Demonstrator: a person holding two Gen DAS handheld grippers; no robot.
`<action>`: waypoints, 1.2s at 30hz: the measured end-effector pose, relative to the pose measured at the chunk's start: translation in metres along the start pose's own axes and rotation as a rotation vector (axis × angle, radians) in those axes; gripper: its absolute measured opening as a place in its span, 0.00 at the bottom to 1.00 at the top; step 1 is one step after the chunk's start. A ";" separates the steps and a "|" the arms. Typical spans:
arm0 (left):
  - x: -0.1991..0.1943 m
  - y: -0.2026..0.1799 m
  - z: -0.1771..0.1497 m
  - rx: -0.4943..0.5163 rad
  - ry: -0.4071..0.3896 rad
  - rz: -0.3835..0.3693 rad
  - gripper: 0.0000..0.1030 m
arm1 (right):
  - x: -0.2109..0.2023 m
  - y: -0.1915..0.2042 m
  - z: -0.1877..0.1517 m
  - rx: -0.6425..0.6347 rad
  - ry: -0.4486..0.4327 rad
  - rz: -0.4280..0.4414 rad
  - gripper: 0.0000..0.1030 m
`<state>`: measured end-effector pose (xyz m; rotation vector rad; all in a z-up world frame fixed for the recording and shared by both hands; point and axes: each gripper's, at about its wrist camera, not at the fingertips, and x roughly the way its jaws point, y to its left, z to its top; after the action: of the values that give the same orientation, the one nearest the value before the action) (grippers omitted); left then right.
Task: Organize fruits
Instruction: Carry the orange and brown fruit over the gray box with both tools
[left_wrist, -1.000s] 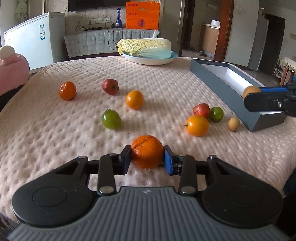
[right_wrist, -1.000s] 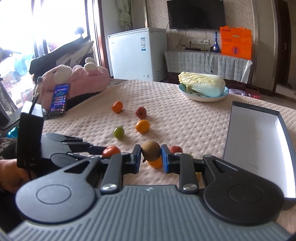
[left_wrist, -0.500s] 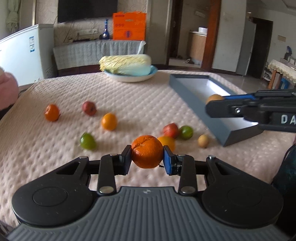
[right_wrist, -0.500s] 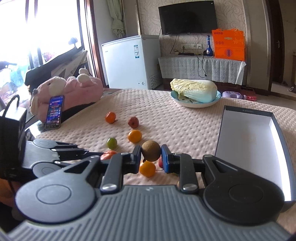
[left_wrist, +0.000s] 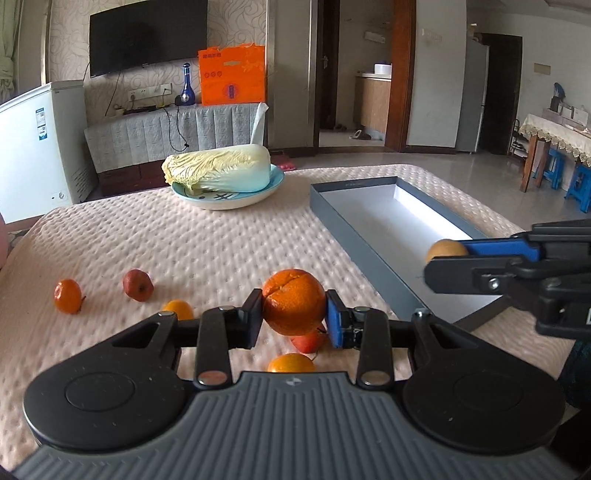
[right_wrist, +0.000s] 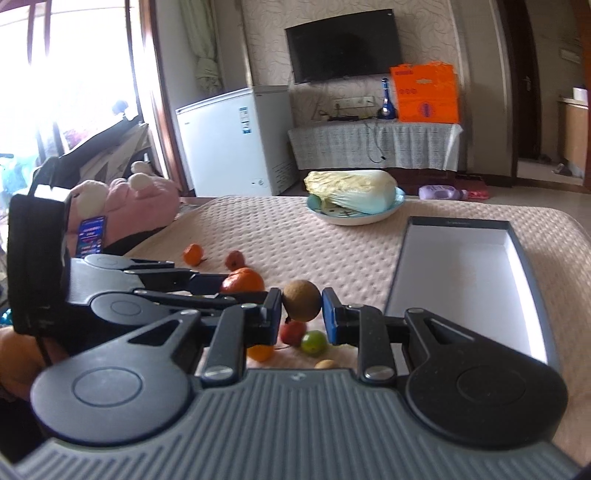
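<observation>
Left claw (left_wrist: 294, 314) clamped across a firm, round orange (left_wrist: 294, 301), frame centre; right claw (right_wrist: 302, 314) pinches a small, hard brown fruit (right_wrist: 301, 300) near the open grey box (right_wrist: 467, 273) at right; both look light, roll-prone

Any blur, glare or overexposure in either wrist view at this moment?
Left wrist view: sharp and evenly lit, with bright glare along the far inner wall of the grey box. Right wrist view: softer, slightly motion-blurred overall; the window at upper left is blown out to white. Both show fisheye bending at the edges.
</observation>
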<state>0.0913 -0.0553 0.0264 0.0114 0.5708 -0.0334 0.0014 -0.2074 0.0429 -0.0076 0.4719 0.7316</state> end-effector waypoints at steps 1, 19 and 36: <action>0.001 -0.001 -0.001 -0.001 0.000 -0.005 0.39 | 0.000 -0.002 -0.001 0.004 0.001 -0.006 0.26; 0.012 -0.008 0.002 0.026 -0.013 -0.051 0.39 | 0.001 0.000 -0.003 -0.002 0.025 -0.040 0.26; 0.049 -0.030 0.019 0.038 -0.010 -0.088 0.39 | -0.009 -0.017 -0.006 0.038 0.040 -0.119 0.26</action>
<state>0.1412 -0.0870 0.0157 0.0232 0.5605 -0.1301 0.0042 -0.2269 0.0383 -0.0145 0.5187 0.6063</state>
